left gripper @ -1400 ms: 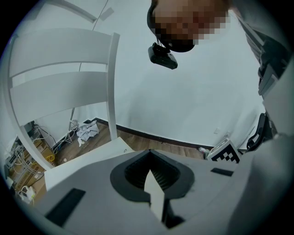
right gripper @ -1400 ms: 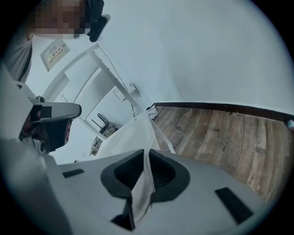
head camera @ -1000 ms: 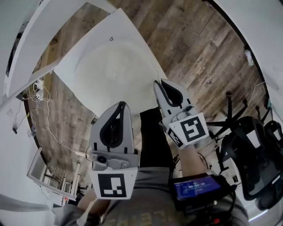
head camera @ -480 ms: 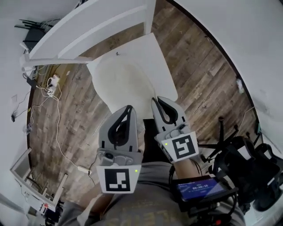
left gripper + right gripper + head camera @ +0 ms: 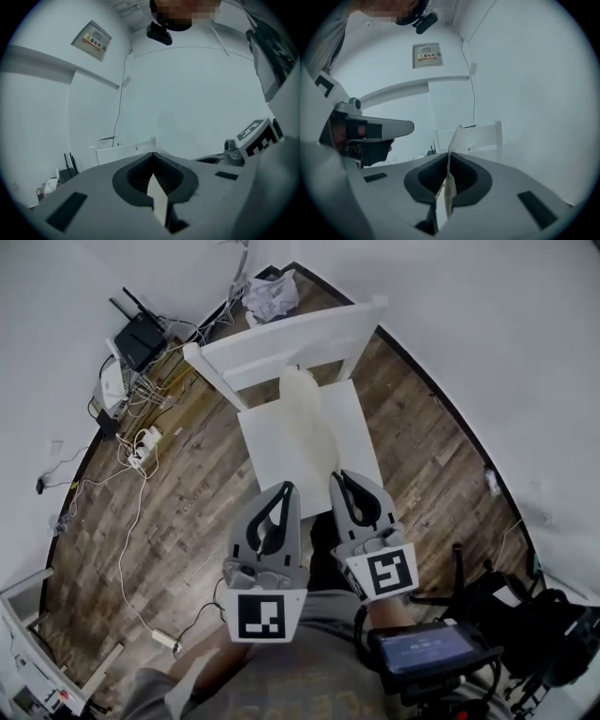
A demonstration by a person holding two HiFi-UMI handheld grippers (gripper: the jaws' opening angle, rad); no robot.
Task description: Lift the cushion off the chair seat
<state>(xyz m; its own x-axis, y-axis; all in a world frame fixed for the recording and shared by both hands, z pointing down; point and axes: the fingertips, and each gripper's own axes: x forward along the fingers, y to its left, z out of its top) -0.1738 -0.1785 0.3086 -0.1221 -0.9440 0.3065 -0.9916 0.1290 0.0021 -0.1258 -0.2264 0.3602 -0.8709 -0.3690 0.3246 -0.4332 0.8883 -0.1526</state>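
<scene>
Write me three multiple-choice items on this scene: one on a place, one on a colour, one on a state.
1. Where is the black router?
A. on the seat of the chair
B. in the right gripper
C. by the wall, left of the chair in the head view

2. What colour is the chair?
A. red
B. white
C. green

3. How is the cushion held?
A. both grippers shut on its edge
B. only the left gripper shut on it
C. lying free, both grippers open

Answers:
1 C, the router sits at the foot of the wall, off to the chair's left.
2 B, its back and seat are both white.
3 A, each gripper view shows cream fabric pinched between closed jaws.
</scene>
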